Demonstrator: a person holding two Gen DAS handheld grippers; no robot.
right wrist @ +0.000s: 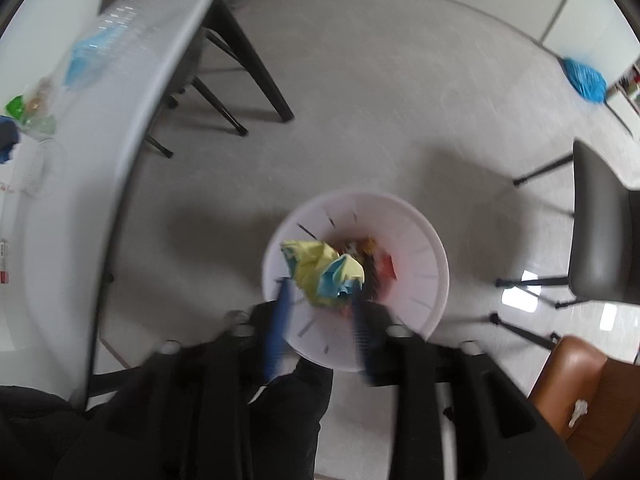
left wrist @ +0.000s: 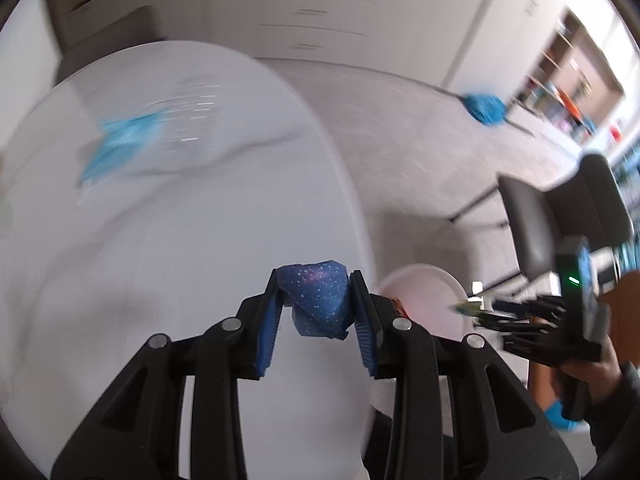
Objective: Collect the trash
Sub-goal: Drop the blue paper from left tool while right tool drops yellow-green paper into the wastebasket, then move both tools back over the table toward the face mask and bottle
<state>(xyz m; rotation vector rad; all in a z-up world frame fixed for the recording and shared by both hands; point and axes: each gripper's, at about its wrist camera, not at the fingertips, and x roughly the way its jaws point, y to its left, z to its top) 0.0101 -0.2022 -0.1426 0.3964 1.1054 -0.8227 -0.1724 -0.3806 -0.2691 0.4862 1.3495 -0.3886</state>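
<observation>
The left tool pinches a crumpled star-speckled blue paper above the white table, while the right tool, its jaws spread, hangs over the white bin with a yellow-and-blue paper wad loose between them.

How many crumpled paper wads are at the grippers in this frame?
2. A dark blue starry wad is clamped in the left gripper over the white table. A yellow-and-blue wad sits between the right gripper's open jaws, above the white bin.
</observation>
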